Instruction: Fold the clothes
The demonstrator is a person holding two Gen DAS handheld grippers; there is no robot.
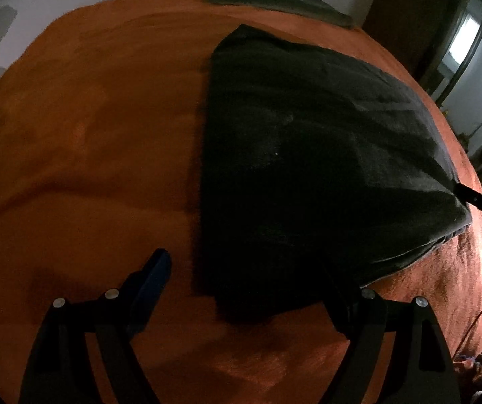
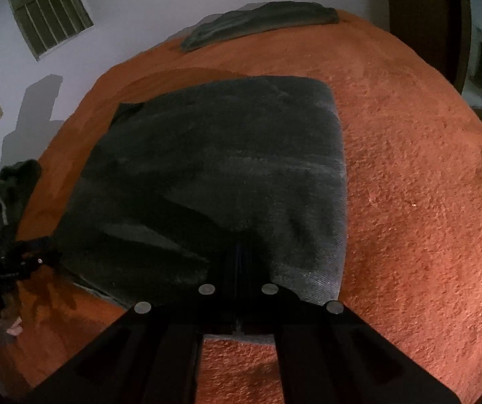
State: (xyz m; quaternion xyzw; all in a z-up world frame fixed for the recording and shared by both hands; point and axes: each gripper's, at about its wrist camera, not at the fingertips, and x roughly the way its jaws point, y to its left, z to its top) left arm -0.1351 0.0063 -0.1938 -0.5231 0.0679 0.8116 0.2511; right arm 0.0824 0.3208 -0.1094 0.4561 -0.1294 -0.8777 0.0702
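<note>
A dark grey folded garment lies on the orange bedspread. My left gripper is open, its jaws wide apart. The left finger with its blue pad rests on the spread beside the garment. The right finger is hidden under the garment's near corner. In the right wrist view the same garment fills the middle. My right gripper is shut on its near edge. The right gripper's finger also shows in the left wrist view at the garment's far right corner.
A grey-green folded cloth lies at the far edge of the bed, also in the left wrist view. White wall and a barred window stand behind. A dark doorway is at the right. The left gripper shows at the bed's left edge.
</note>
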